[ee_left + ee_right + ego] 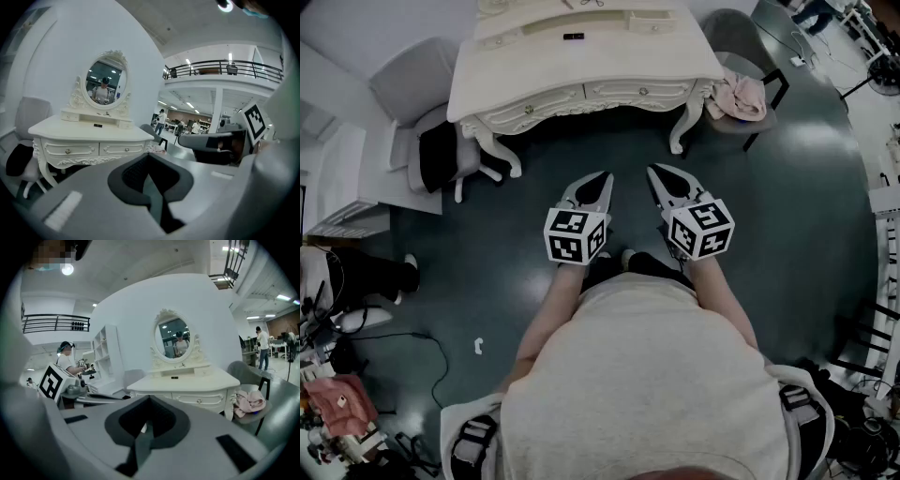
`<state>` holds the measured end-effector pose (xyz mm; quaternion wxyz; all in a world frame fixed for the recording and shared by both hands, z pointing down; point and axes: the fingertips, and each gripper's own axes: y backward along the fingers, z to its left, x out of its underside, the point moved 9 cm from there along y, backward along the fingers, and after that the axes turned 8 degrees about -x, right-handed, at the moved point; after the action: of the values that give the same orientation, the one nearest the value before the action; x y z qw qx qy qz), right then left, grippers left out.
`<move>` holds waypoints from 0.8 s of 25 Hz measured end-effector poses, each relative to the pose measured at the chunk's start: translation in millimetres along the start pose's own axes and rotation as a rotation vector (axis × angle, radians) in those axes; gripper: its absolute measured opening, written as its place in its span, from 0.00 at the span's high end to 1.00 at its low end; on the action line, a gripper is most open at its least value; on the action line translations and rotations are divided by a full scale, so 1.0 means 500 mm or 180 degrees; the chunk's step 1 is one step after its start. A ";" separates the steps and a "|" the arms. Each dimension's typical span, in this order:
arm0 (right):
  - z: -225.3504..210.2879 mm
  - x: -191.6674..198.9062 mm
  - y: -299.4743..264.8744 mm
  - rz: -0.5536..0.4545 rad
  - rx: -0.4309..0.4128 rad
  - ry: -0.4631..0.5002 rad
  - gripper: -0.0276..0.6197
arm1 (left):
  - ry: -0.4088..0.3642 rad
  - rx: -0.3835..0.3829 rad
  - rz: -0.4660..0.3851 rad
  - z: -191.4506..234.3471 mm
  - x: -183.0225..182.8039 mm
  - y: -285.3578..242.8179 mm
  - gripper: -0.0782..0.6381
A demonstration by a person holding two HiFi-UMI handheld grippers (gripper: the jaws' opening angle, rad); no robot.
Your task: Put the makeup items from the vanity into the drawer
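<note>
Both tools are clenched on nothing. Your left tool (607, 178) and right tool (653, 172) hang over the dark floor (581, 141), well short of the cream carved vanity worktop (675, 56). At its back lies a small flat black makeup piece (573, 37), probably light, rigid and slick, so pinch it across its short sides. Other bits on the raised shelf (534, 25) are too small to name. The knobbed white drawers (642, 91) are closed, so you can't see what's inside.

The vanity (581, 61) looks like cream-painted wood, smooth with a soft sheen. The dark floor (806, 187) is glossy and reflects light. A pink cloth (739, 97) looks soft and crumpled. The left tongs (607, 177) and right tongs (652, 170) are matt grey plastic with dark textured pads.
</note>
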<state>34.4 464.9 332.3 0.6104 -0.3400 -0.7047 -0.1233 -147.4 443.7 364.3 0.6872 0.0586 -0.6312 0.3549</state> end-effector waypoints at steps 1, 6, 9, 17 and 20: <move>0.000 0.003 0.001 0.0012 0.0005 0.0000 0.95 | -0.0005 0.0005 -0.0003 0.000 -0.001 -0.003 0.88; -0.001 0.005 0.001 0.0033 0.0010 0.0018 0.95 | -0.0047 -0.0014 0.0012 -0.001 -0.003 -0.015 0.88; -0.001 -0.001 0.003 0.0053 0.0016 0.0085 0.95 | -0.0042 -0.0002 0.0015 -0.005 -0.003 -0.019 0.88; -0.021 -0.003 -0.003 -0.0079 -0.0064 -0.0081 0.95 | -0.0050 -0.0062 -0.0215 -0.003 -0.028 -0.038 0.88; -0.036 -0.006 0.001 -0.0067 -0.0101 -0.0011 0.95 | -0.0052 -0.0070 -0.0237 -0.017 -0.037 -0.055 0.88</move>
<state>48.7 453.5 333.6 0.6024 -0.3425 -0.7072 -0.1403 -124.0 420.0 356.1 0.6954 0.0775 -0.6380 0.3216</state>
